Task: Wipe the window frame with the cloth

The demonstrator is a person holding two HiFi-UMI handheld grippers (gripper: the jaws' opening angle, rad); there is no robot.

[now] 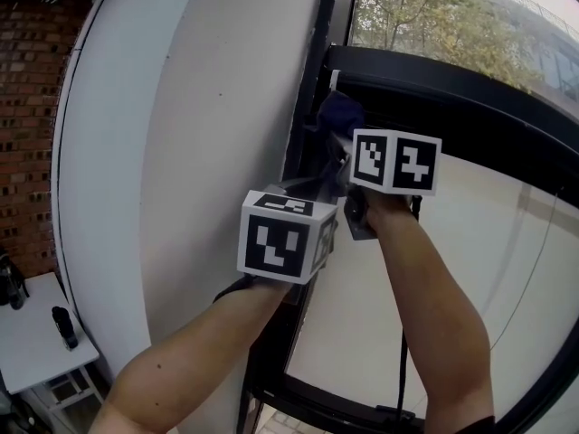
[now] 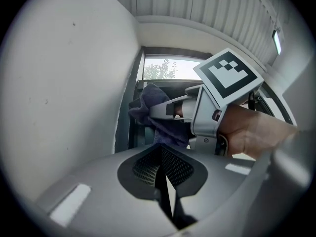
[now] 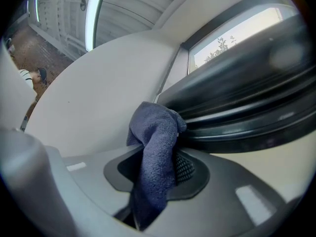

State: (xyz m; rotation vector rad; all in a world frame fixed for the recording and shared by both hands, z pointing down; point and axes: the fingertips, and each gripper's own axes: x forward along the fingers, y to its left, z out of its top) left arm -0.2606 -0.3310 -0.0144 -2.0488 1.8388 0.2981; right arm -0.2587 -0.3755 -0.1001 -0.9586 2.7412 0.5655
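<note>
**Cloth on frame, right tongs clamped**

Right tongs (image 3: 159, 174): jaws closed on the cloth (image 3: 155, 147), a dark blue towelling piece. The cloth stands up out of the jaws in a bunched fold. Its upper edge touches the black window frame (image 3: 247, 98). Contact is at the frame's left end, just beside the white wall (image 3: 98, 93).

Left tongs (image 2: 163, 179): jaws together, nothing between them. They point up toward the right tongs and the cloth and sit just below them. Whether they touch the cloth cannot be told.

Head view: both forearms are raised, with the right tongs higher than the left and the two close together. The cloth sits at the corner where the frame's black upright meets its black rail. Pale glass fills the frame below the rail. Trees (image 1: 425, 16) show through the pane above it.

Far lower left: a white surface (image 1: 36, 355) well apart from the window, with a dark bottle (image 1: 63, 326) standing upright on it. A brick wall (image 1: 27, 107) rises behind it.
</note>
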